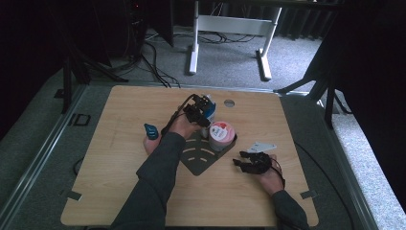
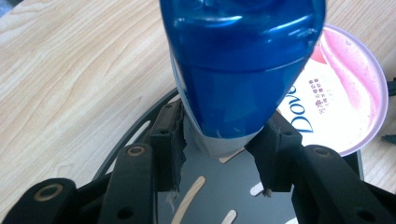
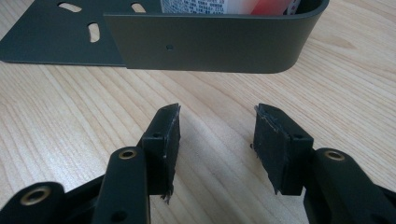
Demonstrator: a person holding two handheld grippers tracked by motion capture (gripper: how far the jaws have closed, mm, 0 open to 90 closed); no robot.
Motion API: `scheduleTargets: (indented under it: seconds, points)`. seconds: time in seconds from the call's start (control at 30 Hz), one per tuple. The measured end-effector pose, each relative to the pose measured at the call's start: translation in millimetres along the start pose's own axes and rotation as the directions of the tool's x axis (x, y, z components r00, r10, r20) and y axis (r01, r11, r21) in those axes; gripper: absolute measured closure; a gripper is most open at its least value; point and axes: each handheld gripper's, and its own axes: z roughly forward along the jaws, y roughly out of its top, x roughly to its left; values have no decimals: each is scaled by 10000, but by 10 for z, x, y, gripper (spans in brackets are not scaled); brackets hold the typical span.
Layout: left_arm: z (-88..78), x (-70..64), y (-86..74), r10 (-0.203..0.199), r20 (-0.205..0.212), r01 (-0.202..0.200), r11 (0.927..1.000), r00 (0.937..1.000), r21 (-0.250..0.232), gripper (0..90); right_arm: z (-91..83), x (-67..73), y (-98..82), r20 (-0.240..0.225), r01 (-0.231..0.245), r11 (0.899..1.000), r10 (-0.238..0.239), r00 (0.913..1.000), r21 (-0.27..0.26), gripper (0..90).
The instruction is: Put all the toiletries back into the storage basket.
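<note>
- Beside the blue bottle (image 2: pixel 243 70), the pink-lidded Dove tub (image 2: pixel 345 93) stands almost touching, blocking that side.
- The bottle's other side opens onto bare table (image 2: pixel 70 84).
- The dark tray's upright wall (image 3: pixel 210 42) bars level approach to the bottle from the near right.

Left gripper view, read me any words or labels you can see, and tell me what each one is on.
"Dove": on the pink lid of the round tub.
Small characters above it on the lid: too small to read.
Print on the container behind the tray wall, right gripper view: too blurred.
Blue bottle: no readable text.
</note>
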Motion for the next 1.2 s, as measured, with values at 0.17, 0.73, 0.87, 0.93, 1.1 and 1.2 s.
scheduleTargets:
  seconds: [0.17, 0.73, 0.87, 0.93, 1.1, 1.2]
  points:
    - [12, 12, -1, -56, 75, 57, 9999, 10000, -122, 569, 0, 0, 0, 6, 11, 10000, -11, 10000, -1, 507]
    - [-11, 34, -169, -291, 284, 279, 9987, 9992, 427, 499, 0, 0, 0, -9, -5, 10000, 5, 10000, -5, 507]
    - [-114, 34, -205, -167, 232, 158, 9992, 9996, 370, 496, 0, 0, 0, -1, -3, 10000, 3, 10000, -3, 507]
    - [-170, 22, -222, -132, 160, 128, 9996, 9998, 246, 492, 0, 1, 0, -2, -5, 10000, 5, 10000, -3, 507]
    - [-327, -39, -295, 212, 196, -209, 9996, 9996, -171, 490, 0, -2, 0, -9, -2, 10000, 2, 10000, -8, 507]
    - [-385, -64, -357, 244, 163, -240, 9994, 9996, -230, 490, 1, -2, 0, -4, 6, 10000, -6, 10000, -10, 507]
